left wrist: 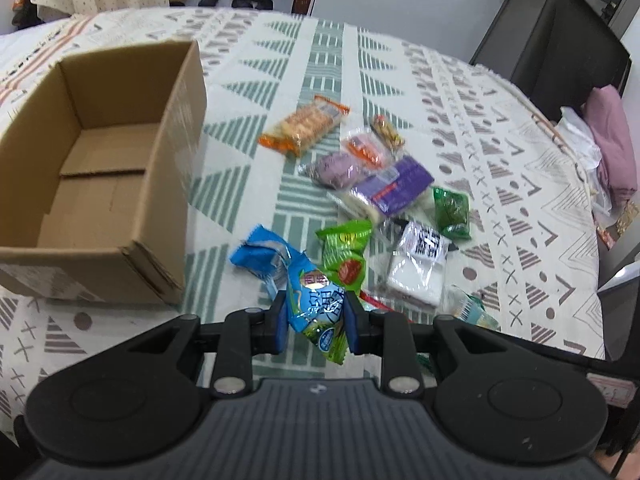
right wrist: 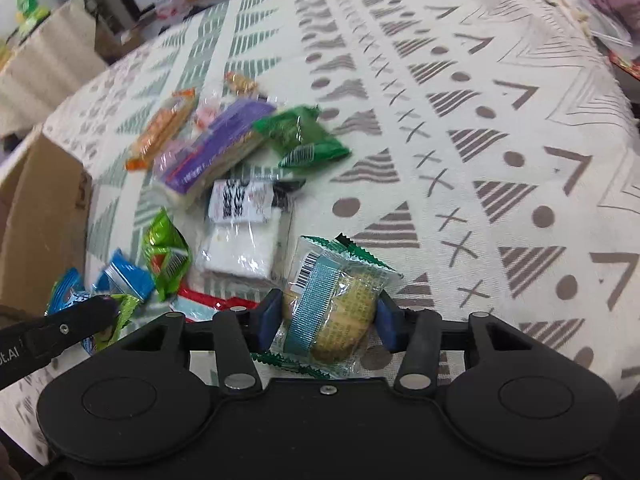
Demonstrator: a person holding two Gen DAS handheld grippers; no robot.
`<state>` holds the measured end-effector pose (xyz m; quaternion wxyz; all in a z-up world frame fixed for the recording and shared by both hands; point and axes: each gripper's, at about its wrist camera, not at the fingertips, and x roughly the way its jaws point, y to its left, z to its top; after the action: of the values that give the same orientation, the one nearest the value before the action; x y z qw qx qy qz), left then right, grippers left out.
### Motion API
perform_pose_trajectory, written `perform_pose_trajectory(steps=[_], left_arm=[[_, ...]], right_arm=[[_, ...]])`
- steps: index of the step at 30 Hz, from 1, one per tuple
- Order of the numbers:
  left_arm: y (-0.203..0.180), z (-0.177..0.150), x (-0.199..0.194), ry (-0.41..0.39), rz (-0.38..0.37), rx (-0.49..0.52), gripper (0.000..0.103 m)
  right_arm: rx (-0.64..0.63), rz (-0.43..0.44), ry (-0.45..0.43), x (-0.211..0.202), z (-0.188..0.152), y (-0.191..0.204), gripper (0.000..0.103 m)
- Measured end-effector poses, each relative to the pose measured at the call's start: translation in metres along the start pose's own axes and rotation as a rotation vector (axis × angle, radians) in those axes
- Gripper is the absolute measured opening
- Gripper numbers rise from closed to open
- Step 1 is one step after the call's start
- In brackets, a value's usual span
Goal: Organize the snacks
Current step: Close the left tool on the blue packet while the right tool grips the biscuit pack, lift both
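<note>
Two tools, both loaded. Cardboard box [left wrist: 100,168], far left, empty, open-topped to receive. Left tool [left wrist: 316,322] pinches blue packet [left wrist: 316,308]; right tool [right wrist: 326,320] clamps biscuit packet [right wrist: 340,312]. Remaining snacks [left wrist: 380,184] lie heaped on the table [left wrist: 500,152].

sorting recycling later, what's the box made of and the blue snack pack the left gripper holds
Box: plain brown corrugated cardboard, matte, with folded bottom flaps. Blue snack pack in the left gripper: probably glossy printed plastic film, crinkled, with glare.
</note>
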<state>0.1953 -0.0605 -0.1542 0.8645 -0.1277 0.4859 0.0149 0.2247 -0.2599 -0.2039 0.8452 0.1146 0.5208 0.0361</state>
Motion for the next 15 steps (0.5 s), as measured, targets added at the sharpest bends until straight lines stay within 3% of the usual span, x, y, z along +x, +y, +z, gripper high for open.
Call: perform_pose_trajectory(steps=[6,15], left_arm=[[0.009,0.008,-0.022,-0.078,-0.036,-0.024,0.027],[0.021,0.032,-0.064,-0.176,-0.103,-0.014,0.027]], right_arm=[[0.003,0.024,-0.068,-0.030,0.001,0.006,0.047],[-0.050,0.077,-0.175,-0.072,0.011,0.047,0.048]])
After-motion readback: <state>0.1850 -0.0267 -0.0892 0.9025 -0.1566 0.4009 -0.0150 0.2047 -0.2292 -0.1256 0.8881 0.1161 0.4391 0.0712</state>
